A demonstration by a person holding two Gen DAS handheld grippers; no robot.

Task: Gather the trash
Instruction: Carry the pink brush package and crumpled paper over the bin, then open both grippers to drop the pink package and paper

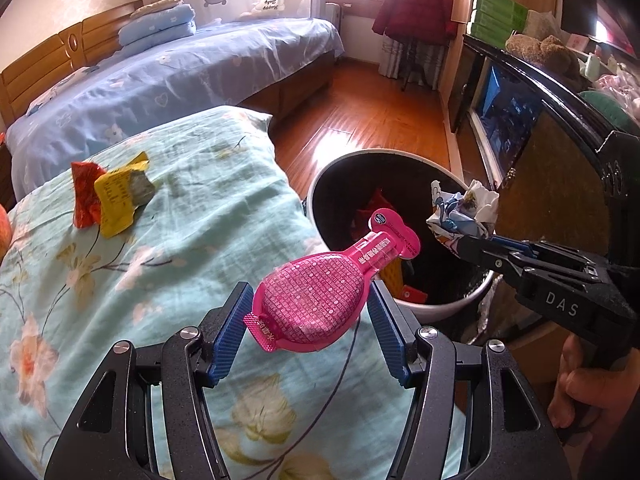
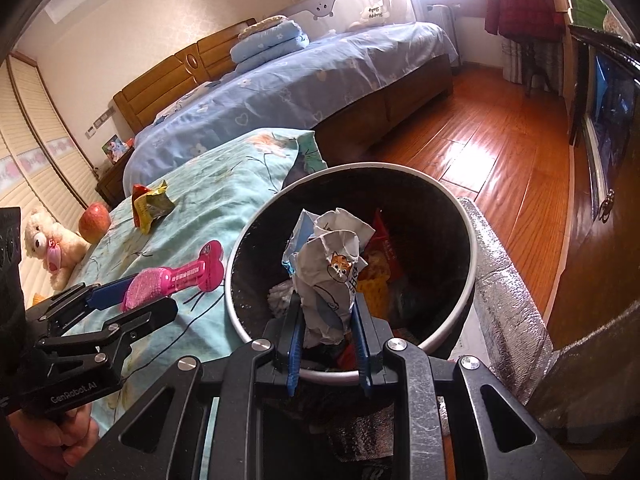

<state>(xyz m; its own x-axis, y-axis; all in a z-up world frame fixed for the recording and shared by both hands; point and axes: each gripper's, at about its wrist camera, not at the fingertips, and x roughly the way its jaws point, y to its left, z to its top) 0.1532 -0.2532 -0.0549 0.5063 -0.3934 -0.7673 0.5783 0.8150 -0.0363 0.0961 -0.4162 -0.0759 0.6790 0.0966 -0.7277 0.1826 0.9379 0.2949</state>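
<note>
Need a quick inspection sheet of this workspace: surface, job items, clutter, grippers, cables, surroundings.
Surface: floral quilt over a raised surface, bin at its edge.
Job's things: pink pouch in the left gripper; crumpled paper in the right gripper, above the bin, which already holds wrappers; red and yellow wrappers lie on the quilt.
Clutter: apple and plush toy at the quilt's far end.
Grippers: both sets of jaws closed on their items.
Cables: nothing seen.
Surroundings: blue bed, wooden floor, red jacket hanging.
</note>
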